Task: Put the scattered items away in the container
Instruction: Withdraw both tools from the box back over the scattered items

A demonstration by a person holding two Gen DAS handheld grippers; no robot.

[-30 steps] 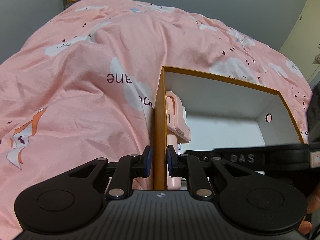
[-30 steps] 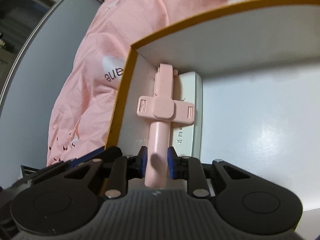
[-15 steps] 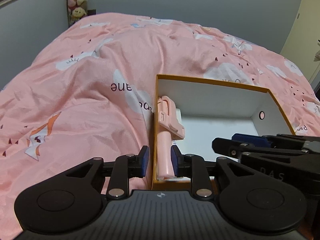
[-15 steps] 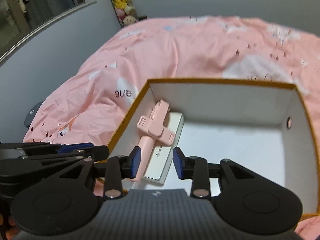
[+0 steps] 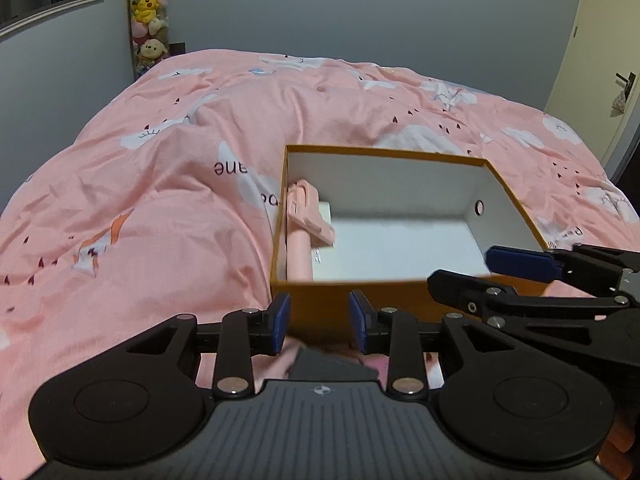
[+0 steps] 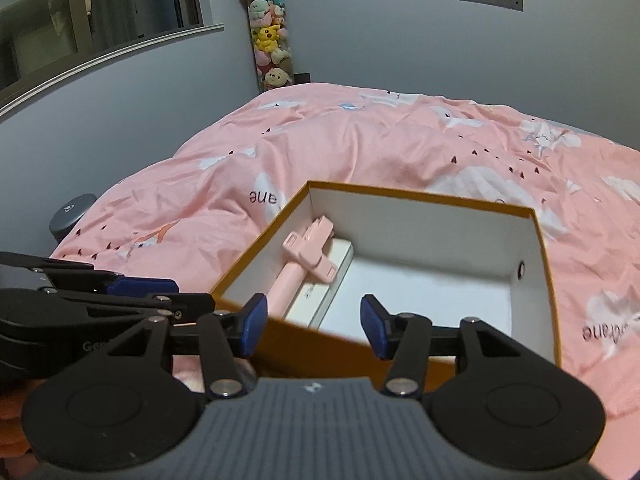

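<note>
Backing both grippers, left (image 5: 319, 318) and right (image 6: 313, 327), off the box (image 6: 541, 248); jaws just opened, empty; stick (image 6: 305, 252) inside. Lift clear of rim.

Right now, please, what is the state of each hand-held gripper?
Left hand-held gripper: open, holding nothing, jaws just been opening.
Right hand-held gripper: open, holding nothing, jaws just been opening; the pink selfie stick lies in the box.
</note>
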